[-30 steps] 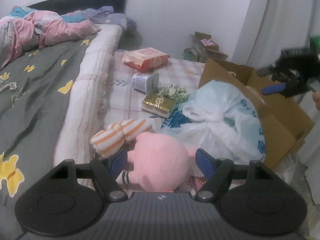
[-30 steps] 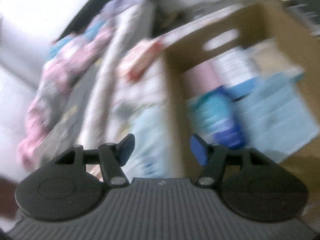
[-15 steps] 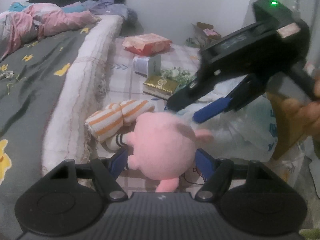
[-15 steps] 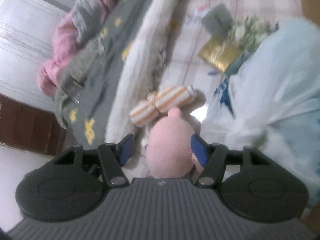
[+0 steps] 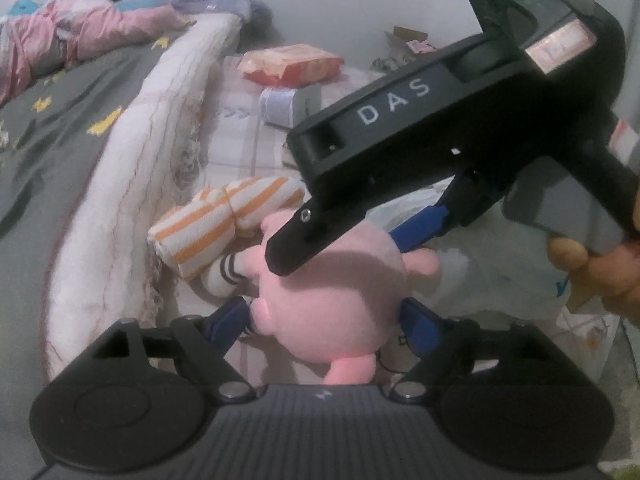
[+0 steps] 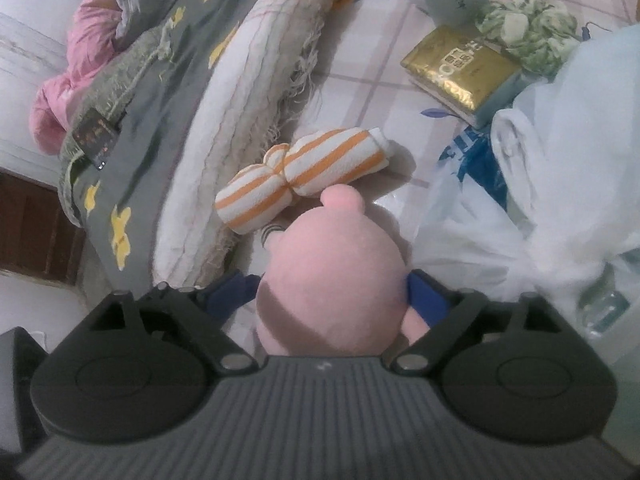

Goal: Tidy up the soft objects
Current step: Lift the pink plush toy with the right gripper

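A round pink plush toy (image 5: 332,292) sits low over the checked floor mat, between the fingers of both grippers. My left gripper (image 5: 324,320) straddles it from the near side. Its jaws are opening, with a small gap at the left pad. My right gripper (image 5: 338,248) reaches over it from the upper right, held by a hand (image 5: 600,276). In the right wrist view the plush (image 6: 332,280) fills the space between the right gripper (image 6: 330,292) fingers, whose jaws are also opening. An orange-and-white striped cloth roll (image 6: 304,172) lies just beyond the plush.
The bed's mattress edge (image 5: 132,184) runs along the left. A white plastic bag (image 6: 540,180) bulges on the right. Farther off lie a gold-wrapped box (image 6: 460,68), a green-and-white cloth bundle (image 6: 528,28), a tissue pack (image 5: 288,104) and an orange packet (image 5: 292,64).
My right gripper swung in from the cardboard box at the right to above the plush, and its jaws widened around it. My left gripper sank with the plush and its jaws spread.
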A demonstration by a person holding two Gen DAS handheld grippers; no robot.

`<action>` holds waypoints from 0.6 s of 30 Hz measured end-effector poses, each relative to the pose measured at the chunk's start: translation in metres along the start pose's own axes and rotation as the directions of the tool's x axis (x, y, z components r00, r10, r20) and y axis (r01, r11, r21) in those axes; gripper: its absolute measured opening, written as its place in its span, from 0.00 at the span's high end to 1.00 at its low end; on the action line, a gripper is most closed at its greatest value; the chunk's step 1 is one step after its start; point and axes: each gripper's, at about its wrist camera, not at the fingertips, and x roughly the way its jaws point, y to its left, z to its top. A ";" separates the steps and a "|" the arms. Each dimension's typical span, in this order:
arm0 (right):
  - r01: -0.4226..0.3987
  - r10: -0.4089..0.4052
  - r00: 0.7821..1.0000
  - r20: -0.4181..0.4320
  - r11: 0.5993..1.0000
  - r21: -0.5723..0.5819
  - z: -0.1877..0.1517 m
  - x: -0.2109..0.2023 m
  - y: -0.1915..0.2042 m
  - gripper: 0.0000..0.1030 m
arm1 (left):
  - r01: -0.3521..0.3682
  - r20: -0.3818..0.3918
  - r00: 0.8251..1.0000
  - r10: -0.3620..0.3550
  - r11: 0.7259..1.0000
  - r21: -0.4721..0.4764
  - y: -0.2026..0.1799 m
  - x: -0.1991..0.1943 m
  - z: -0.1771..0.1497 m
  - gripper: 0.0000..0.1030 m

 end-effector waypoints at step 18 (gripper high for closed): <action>-0.140 0.139 0.989 0.041 0.990 0.026 -0.030 -0.034 0.009 0.26 | 0.021 0.088 0.996 -0.016 0.998 -0.058 -0.004 -0.065 -0.002 0.21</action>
